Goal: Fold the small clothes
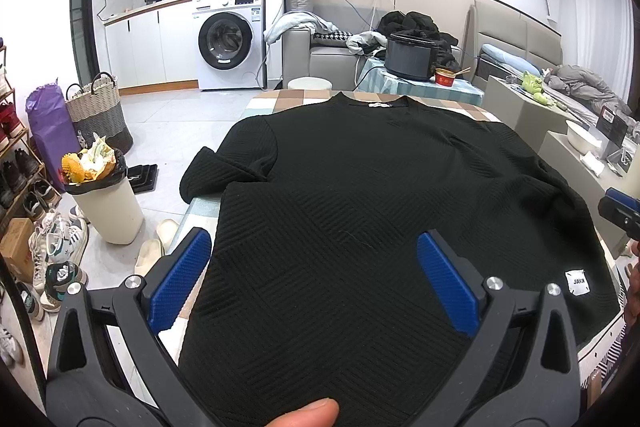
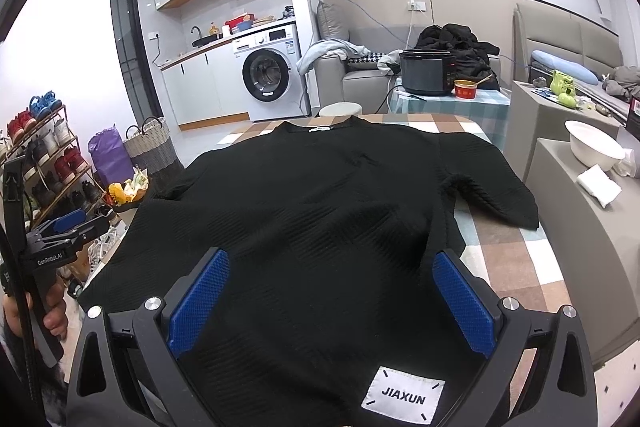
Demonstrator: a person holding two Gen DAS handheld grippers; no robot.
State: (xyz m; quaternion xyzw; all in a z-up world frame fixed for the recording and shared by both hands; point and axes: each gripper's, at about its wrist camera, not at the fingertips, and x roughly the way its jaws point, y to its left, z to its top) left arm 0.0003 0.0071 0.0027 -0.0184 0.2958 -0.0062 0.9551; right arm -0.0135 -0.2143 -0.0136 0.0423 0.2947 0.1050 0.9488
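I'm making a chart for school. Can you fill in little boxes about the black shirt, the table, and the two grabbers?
garment: black shirt, spread flat, collar at the far end
label: white JIAXUN tag near the hem
surface: checkered table
left gripper: open, over the hem
right gripper: open, over the hem
folded yet: no

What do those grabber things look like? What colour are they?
Each is black plastic with two fingers carrying bumpy blue pads, fixed with round silver bolts. That goes for the left gripper and the right gripper. Seen from the right wrist camera, the left one has white "GenRobot.AI" lettering and a black strap beside it.
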